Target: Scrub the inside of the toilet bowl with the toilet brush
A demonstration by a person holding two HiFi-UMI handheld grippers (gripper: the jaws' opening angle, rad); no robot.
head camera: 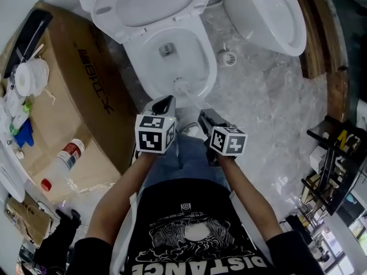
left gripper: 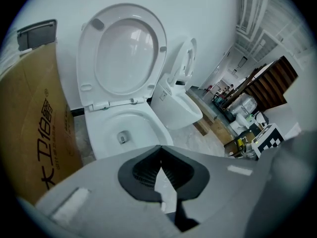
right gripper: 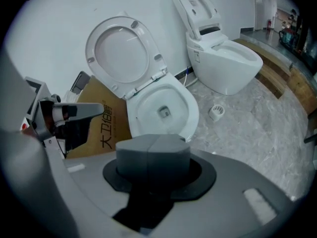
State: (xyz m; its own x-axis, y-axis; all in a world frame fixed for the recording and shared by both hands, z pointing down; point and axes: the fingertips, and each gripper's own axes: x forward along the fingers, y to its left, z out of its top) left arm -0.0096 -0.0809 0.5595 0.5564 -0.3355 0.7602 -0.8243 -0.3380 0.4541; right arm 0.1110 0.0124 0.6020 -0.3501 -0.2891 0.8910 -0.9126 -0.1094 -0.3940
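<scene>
Toilet bowl: I've got the toilet bowl (head camera: 202, 67) at upper centre of the head view, with its lid (head camera: 143, 2) tipped up against the wall.
Toilet brush: the toilet brush (head camera: 182, 86) has its white head down on the near inner side of the bowl. The pale handle slants toward lower right, up to my right tool.
Right gripper: in the head view the right gripper (head camera: 203, 116) sits at centre with its tips at the handle's end. In the right gripper view the right gripper (right gripper: 153, 140) shows its pads pressed flat together. They hide the handle, so I read the grip from the head view only.
Left gripper: the left gripper (head camera: 165, 101) hovers just left of the brush, over the bowl's front edge. In the left gripper view the left gripper (left gripper: 159, 152) has its jaws a narrow slit apart, with something white showing through. I see nothing clamped there.
Left gripper seen from the right: it (right gripper: 79, 111) pokes in at mid-left, in front of the box, with no handle coming off it.
Cardboard box: the cardboard box (head camera: 69, 96) fills the left of the head view, just beside the toilet.
Bottle: a bottle (head camera: 63, 162) with a red cap lies at lower left on the box.
Second toilet: a second toilet (head camera: 269, 13) stands at upper right.
Floor: on the grey marbled floor (head camera: 269, 96), a small white ribbed ring (head camera: 227, 57) lies between the two toilets.
</scene>
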